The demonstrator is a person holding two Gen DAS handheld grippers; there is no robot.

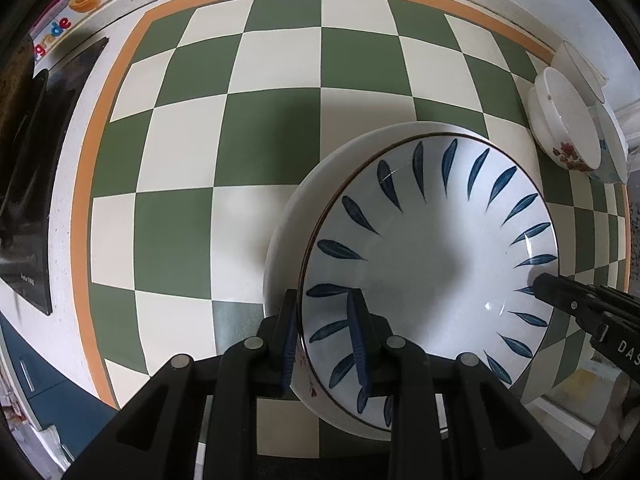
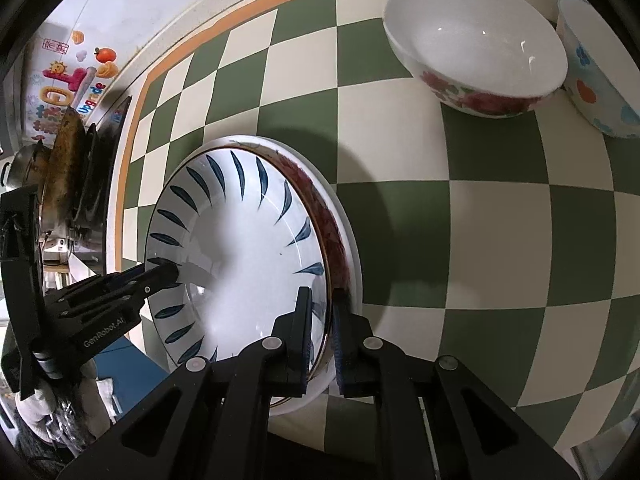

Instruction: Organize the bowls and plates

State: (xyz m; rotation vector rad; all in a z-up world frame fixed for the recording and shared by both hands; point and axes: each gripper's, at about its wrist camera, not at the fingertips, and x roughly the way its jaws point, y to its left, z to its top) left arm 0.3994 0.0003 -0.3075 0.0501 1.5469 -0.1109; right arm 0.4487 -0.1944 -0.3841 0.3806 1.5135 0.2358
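Two grippers [image 1: 324,332] [image 2: 322,332] clamp two stacked plates [image 1: 432,248]; two bowls [image 2: 476,44] nearby.

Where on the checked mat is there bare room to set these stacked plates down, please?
The checked mat lies bare between the leaf-pattern plate and the orange border. It is crowded by the red-flowered bowl and the dotted bowl.

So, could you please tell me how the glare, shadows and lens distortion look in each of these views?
Left wrist view: fisheye bends the checkered cloth outward; small glints and a soft dark shadow sit inside the blue-leaf plate. Right wrist view: the same bending; highlights dot the floral bowl, and the plate casts a shadow to its right.
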